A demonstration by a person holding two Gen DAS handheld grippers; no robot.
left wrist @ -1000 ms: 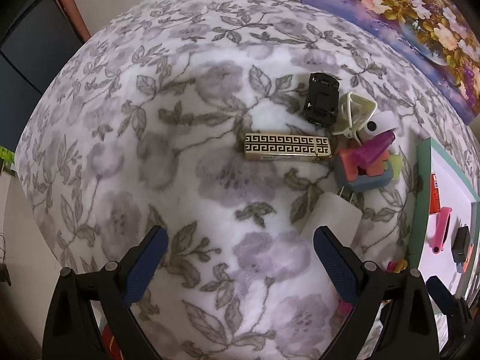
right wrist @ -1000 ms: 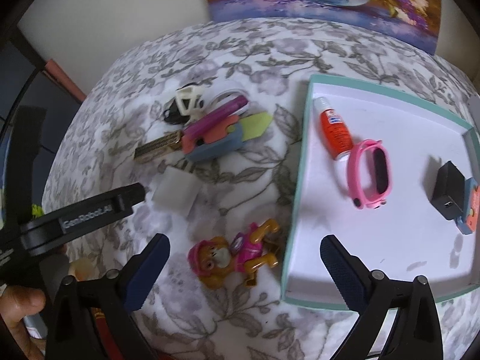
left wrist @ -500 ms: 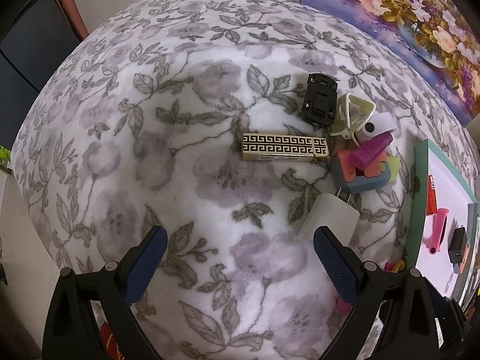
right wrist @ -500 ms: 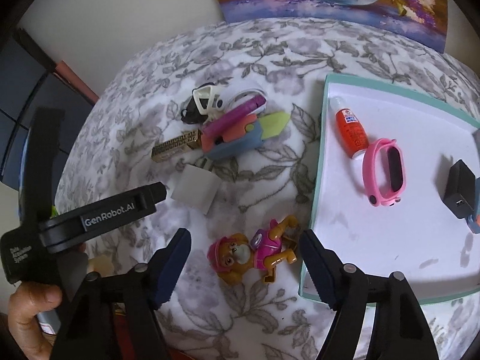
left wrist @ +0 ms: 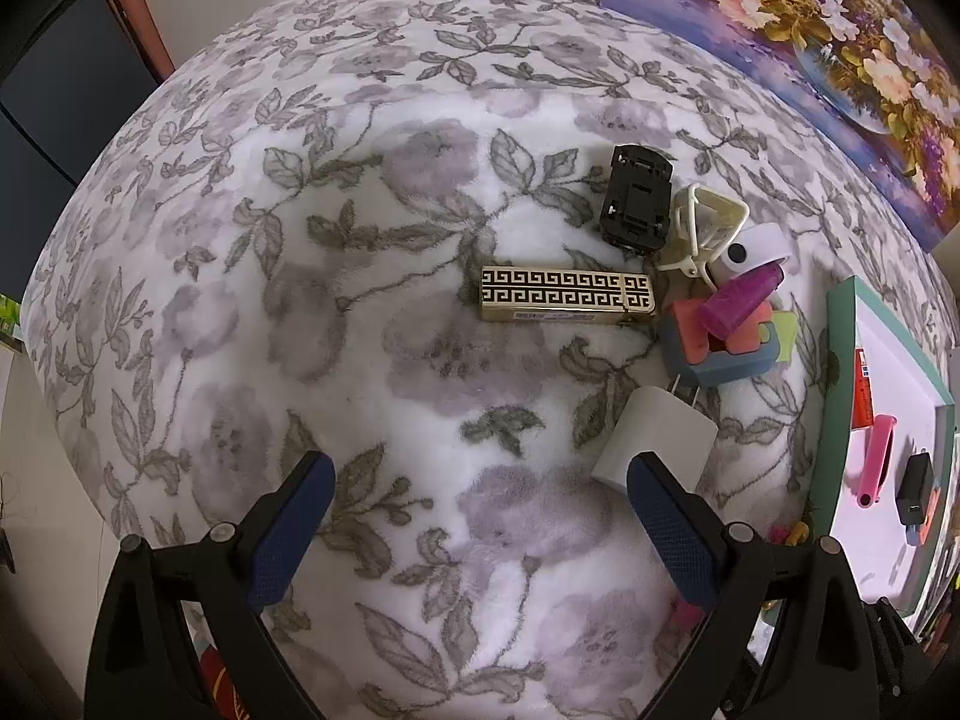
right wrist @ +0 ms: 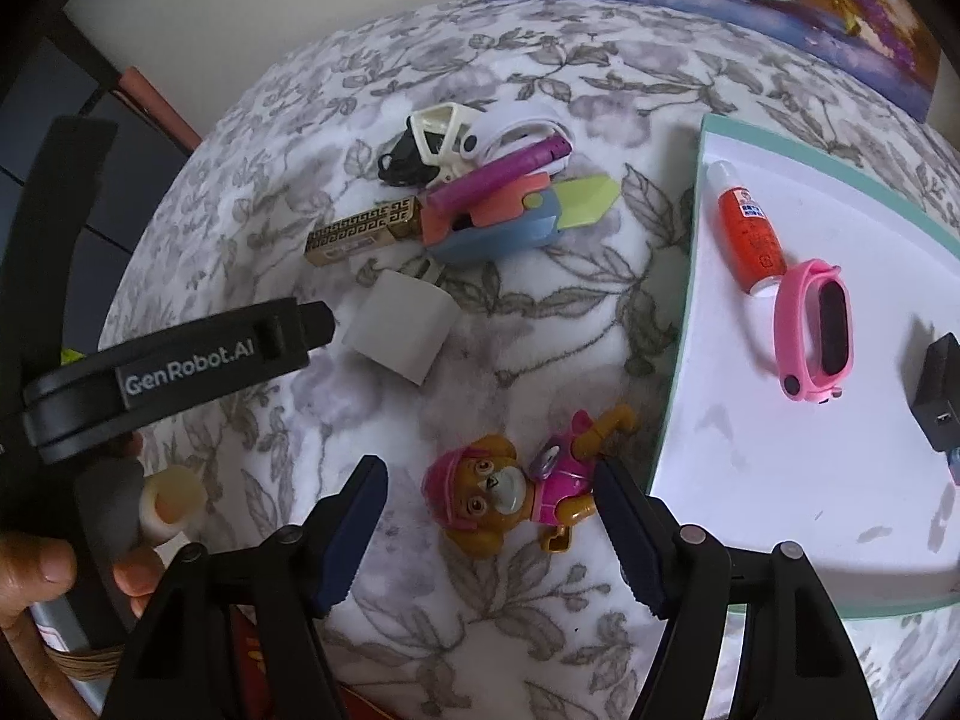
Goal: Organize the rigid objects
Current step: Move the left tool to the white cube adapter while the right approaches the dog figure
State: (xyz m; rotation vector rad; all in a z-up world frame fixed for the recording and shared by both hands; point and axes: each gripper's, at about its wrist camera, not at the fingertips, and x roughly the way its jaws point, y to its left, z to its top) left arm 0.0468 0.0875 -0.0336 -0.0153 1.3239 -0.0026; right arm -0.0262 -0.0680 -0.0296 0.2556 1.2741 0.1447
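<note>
A pink and brown toy dog lies on the flowered cloth just left of the teal-rimmed white tray. My right gripper points down over the dog and its jaws are closing. The dog lies between them, with a gap still showing at its head side. On the tray lie an orange glue tube, a pink watch and a black adapter. My left gripper stands open over bare cloth with nothing between its fingers. A white charger lies by its right finger.
A pile sits behind the charger: a gold patterned box, a black toy car, a cream clip, a purple tube and a coloured block toy. A flower painting leans at the back. A hand shows at lower left.
The right gripper's jaws have narrowed a lot and now flank the toy dog, which sits closer in that view. The left gripper has stayed put and open.
</note>
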